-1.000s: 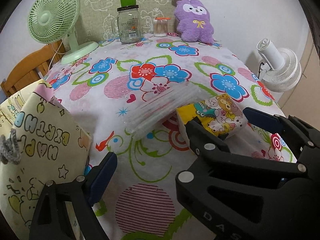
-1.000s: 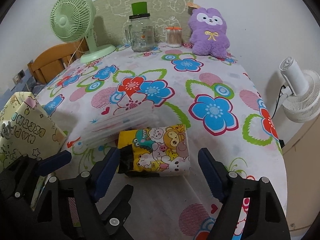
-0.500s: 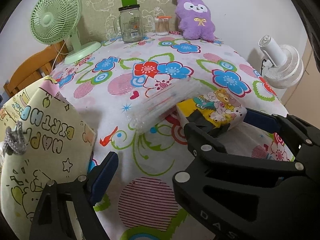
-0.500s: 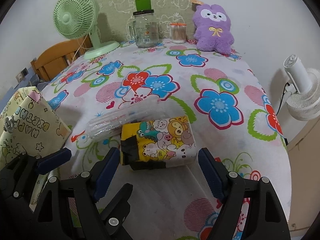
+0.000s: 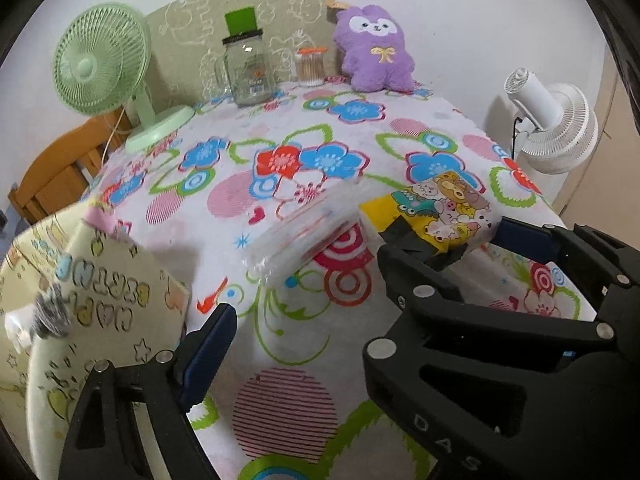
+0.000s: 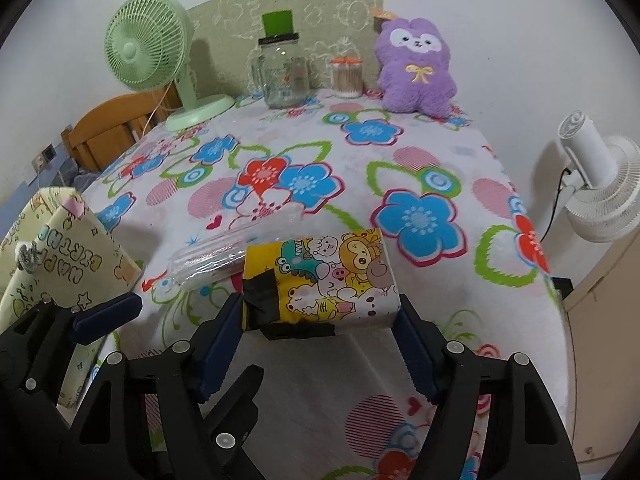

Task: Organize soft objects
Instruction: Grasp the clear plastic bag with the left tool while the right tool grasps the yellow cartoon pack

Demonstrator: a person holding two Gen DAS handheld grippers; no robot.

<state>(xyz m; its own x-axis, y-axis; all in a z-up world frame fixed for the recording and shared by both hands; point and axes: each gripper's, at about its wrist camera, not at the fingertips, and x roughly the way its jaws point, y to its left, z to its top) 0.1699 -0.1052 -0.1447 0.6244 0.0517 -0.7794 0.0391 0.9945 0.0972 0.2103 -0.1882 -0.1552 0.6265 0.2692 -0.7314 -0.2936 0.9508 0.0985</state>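
Yellow cartoon-printed tissue pack [image 6: 320,276] sits low centre of the right wrist view, between the right gripper [image 6: 320,316]'s parted fingers, bracketed for pickup. Left gripper [image 5: 304,320] hangs spread and empty near the birthday gift bag [image 5: 80,320], lower left.

The desk [image 6: 420,152], covered in a floral cloth, carried a green fan [image 6: 160,60], glass jar [image 6: 284,76], swab container [image 6: 347,78] and purple plush [image 6: 416,68] along its far edge; a clear packet [image 6: 232,248] and cartoon-print pack [image 6: 320,276] lay near the front.
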